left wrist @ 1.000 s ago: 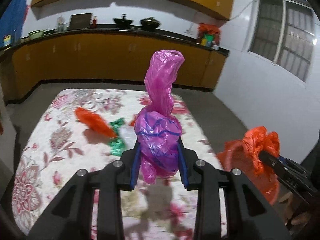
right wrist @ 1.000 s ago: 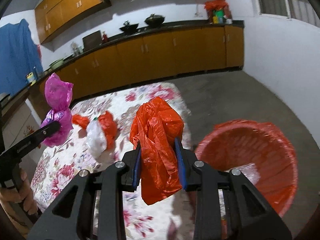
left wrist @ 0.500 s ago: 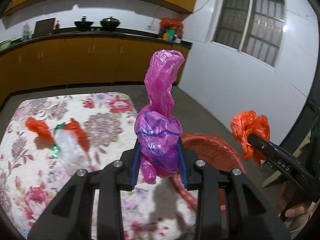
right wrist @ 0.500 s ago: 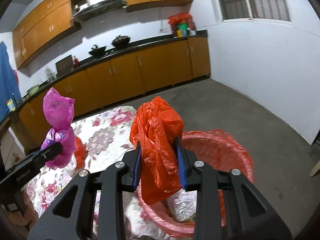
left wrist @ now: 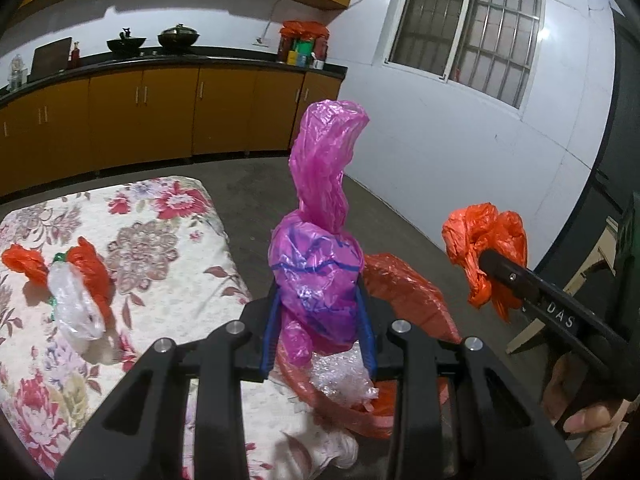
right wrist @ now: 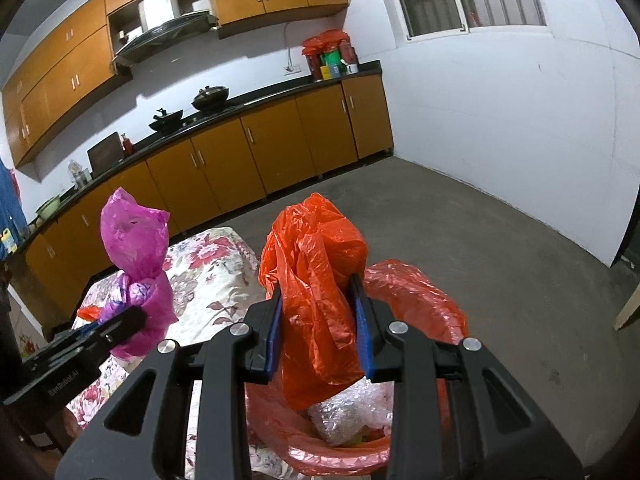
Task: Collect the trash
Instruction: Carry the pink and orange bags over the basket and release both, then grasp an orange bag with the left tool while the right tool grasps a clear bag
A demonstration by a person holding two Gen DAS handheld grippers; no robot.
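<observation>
My left gripper (left wrist: 318, 320) is shut on a crumpled pink plastic bag (left wrist: 320, 248) and holds it above the near rim of a red-lined trash bin (left wrist: 412, 292). My right gripper (right wrist: 318, 330) is shut on an orange plastic bag (right wrist: 316, 280) and holds it over the same bin (right wrist: 416, 292), which has clear bubble wrap (right wrist: 352, 408) inside. Each gripper also shows in the other view: the right one with the orange bag (left wrist: 486, 248), the left one with the pink bag (right wrist: 136, 264). More trash lies on the floral table (left wrist: 160, 264): orange scraps (left wrist: 90, 272) and a clear plastic piece (left wrist: 76, 312).
The bin stands on the grey concrete floor (right wrist: 500, 248) at the table's right edge. Orange kitchen cabinets (left wrist: 140, 116) with a dark counter and pots run along the back wall. A white wall with a barred window (left wrist: 468, 28) is at the right.
Both grippers have swung right from over the table towards the bin, each still gripping its bag. The bin is now directly below both.
</observation>
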